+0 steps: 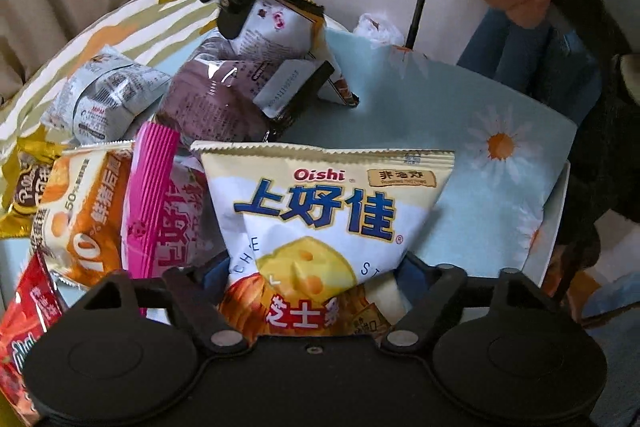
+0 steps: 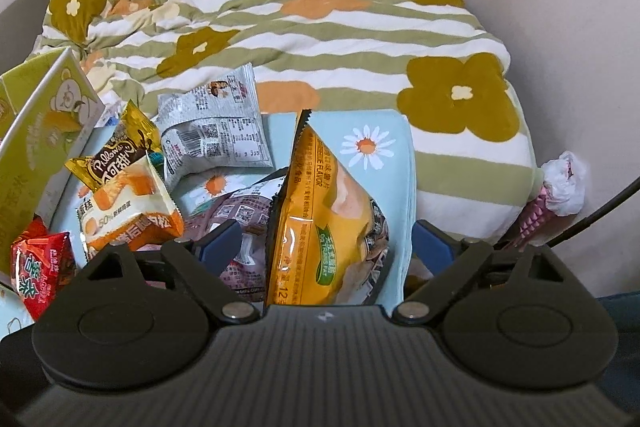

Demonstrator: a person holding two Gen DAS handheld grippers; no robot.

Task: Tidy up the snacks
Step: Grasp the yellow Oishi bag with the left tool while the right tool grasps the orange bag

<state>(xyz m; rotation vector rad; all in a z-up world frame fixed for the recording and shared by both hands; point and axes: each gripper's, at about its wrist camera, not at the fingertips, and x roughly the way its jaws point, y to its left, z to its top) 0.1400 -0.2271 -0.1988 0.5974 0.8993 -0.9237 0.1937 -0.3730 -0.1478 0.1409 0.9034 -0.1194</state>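
Left tongs (image 1: 316, 279) stand wide around the Oishi bag (image 1: 320, 223) near the worktop (image 1: 500, 187) front edge; contact unclear. Right tongs (image 2: 326, 247) stand wide around an upright orange bag (image 2: 320, 211); grip not confirmed. Other snacks crowd the left side.

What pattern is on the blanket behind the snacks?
Green and white stripes with orange and olive flowers on the blanket, clearest from the right wrist.
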